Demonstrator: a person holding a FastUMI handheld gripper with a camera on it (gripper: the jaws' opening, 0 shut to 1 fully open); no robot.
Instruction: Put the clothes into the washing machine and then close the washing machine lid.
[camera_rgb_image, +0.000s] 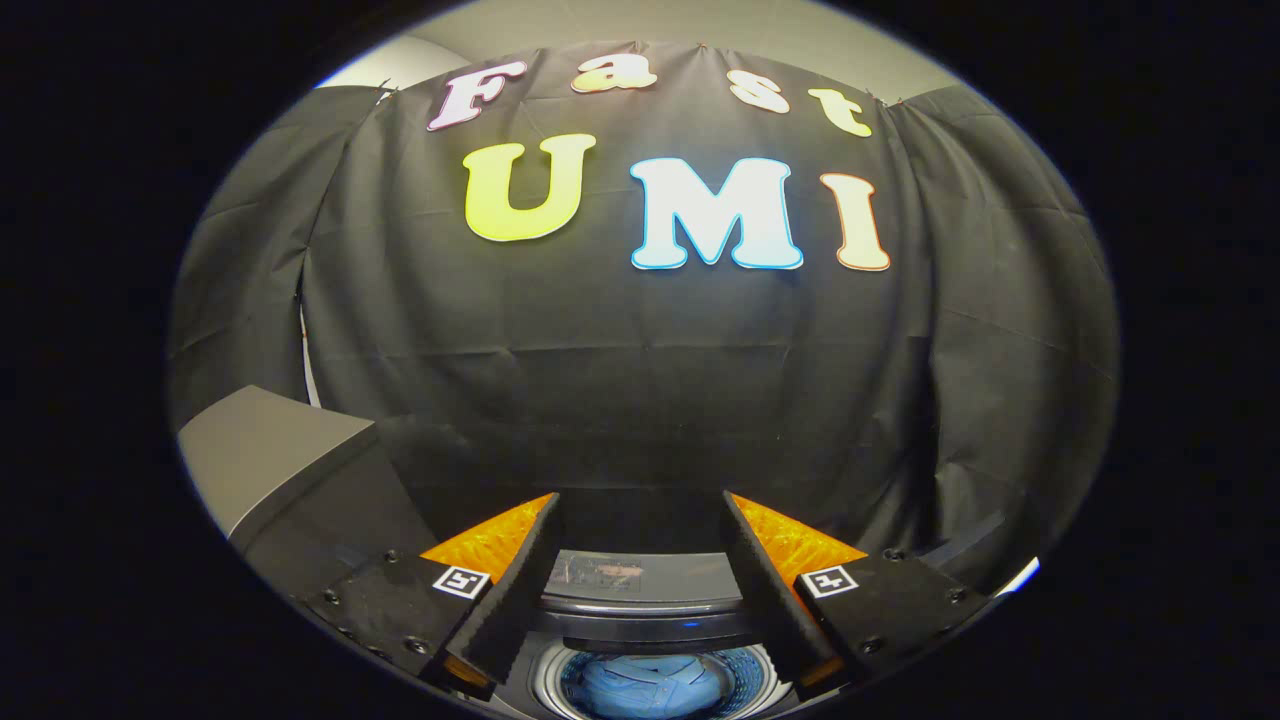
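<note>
— Gripper (640, 520) — what's it doing?
— Fingers spread wide, nothing between them, poised above the washing machine (640, 590).
— And the clothes (650, 685)?
— Crumpled blue bundle, down in the drum's middle — lid (270, 450) raised at the left edge.

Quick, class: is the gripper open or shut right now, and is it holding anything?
Gripper: open, holding nothing; blue clothes lie in the drum below the fingers.

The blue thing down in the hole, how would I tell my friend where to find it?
Look at the washing machine below the black cloth wall. Its round drum lies open between the open gripper fingers. The blue clothes sit bunched inside, the only soft blue lump there.
</note>
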